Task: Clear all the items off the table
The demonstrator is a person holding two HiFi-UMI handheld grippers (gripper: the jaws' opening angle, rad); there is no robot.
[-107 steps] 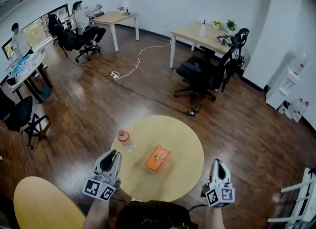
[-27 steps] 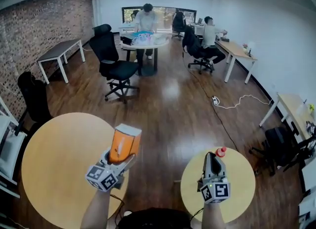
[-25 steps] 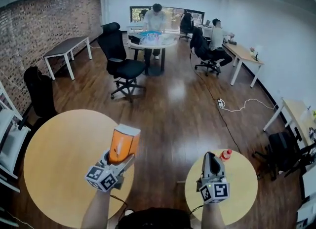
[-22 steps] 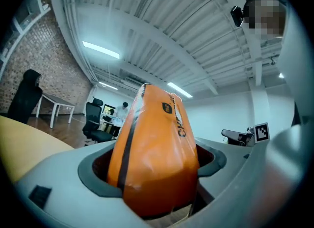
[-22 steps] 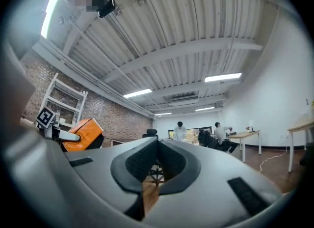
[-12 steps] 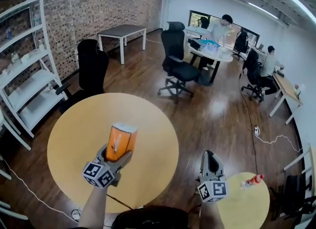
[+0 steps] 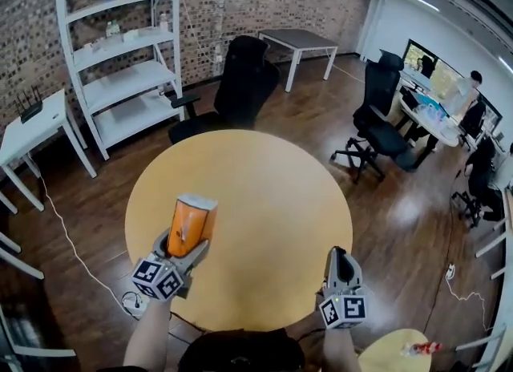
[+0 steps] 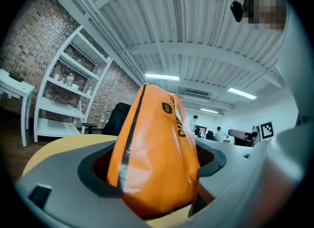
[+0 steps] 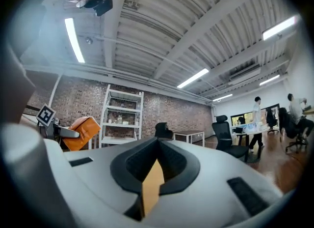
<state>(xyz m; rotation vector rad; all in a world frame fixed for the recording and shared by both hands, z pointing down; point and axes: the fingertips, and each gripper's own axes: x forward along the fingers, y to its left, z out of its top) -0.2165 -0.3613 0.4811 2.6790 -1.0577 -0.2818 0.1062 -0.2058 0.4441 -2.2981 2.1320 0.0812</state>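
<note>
Left gripper (image 7: 183, 243) clamped on the orange pack (image 7: 191, 222), over the table (image 7: 272, 178) at 8 o'clock; right gripper (image 7: 337, 257) jaws together, empty, at 5 o'clock; farther out that way, a small table (image 7: 386, 356) carries what may be a bottle (image 7: 421, 349).

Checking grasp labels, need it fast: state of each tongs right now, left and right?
left tongs: closed on the orange pack.
right tongs: closed, nothing between them.
</note>
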